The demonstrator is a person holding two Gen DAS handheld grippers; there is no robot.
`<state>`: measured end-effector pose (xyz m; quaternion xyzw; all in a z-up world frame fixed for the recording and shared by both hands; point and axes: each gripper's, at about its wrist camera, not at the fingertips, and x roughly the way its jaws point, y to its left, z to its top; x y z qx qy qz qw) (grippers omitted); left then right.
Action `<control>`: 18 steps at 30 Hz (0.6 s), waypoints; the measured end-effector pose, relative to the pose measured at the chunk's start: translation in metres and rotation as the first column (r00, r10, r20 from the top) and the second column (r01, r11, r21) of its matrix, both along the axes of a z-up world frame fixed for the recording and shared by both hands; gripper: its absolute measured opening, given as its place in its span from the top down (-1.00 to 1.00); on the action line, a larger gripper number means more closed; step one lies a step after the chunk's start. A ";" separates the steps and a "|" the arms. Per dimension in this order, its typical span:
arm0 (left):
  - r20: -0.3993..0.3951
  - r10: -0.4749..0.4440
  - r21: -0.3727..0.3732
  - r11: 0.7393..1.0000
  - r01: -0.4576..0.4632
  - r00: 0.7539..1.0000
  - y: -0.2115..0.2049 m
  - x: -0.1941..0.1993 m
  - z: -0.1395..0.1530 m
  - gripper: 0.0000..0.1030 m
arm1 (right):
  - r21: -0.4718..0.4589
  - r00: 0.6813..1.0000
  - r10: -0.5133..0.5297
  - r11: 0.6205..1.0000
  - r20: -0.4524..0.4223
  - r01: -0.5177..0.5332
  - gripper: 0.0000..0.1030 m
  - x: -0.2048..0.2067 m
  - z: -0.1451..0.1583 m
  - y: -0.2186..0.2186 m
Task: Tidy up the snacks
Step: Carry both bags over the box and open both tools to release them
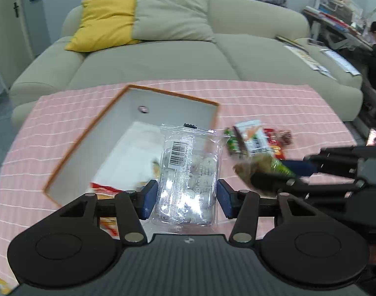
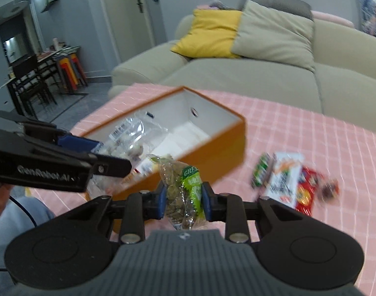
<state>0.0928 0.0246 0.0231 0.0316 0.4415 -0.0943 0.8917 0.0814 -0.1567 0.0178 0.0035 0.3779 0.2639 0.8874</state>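
Above the pink checked tablecloth (image 1: pixel 274 98), 2 held items. Item 1: clear packet (image 1: pixel 188 172) of pale round sweets, clamped between the pads of the left gripper (image 1: pixel 186 198), hanging over the open orange box (image 2: pixel 220 155); light, slick film, probably crushable, best held across the filled middle, not the seal. Item 2: green-labelled packet (image 2: pixel 185 192), pinched narrow in the right gripper (image 2: pixel 184 201), just beside the box's near corner; soft, crinkly, likely light. Remaining: 3 or so packets (image 2: pixel 289 180) lying loose on the cloth beside the box. Box walls stand high, rim needs clearing; interior mostly free, and the grippers sit close together.
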 end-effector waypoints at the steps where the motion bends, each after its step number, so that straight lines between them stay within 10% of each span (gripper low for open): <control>1: -0.004 0.007 0.008 1.000 -0.007 1.000 0.005 0.003 0.002 -0.15 | 0.009 1.000 0.008 1.000 0.001 -0.008 0.50 0.005 0.005 0.005; 18: -0.279 0.086 0.079 0.995 -0.066 0.957 0.063 0.074 -0.055 -0.15 | -0.226 0.980 0.185 0.954 -0.076 -0.197 0.50 0.113 -0.011 0.121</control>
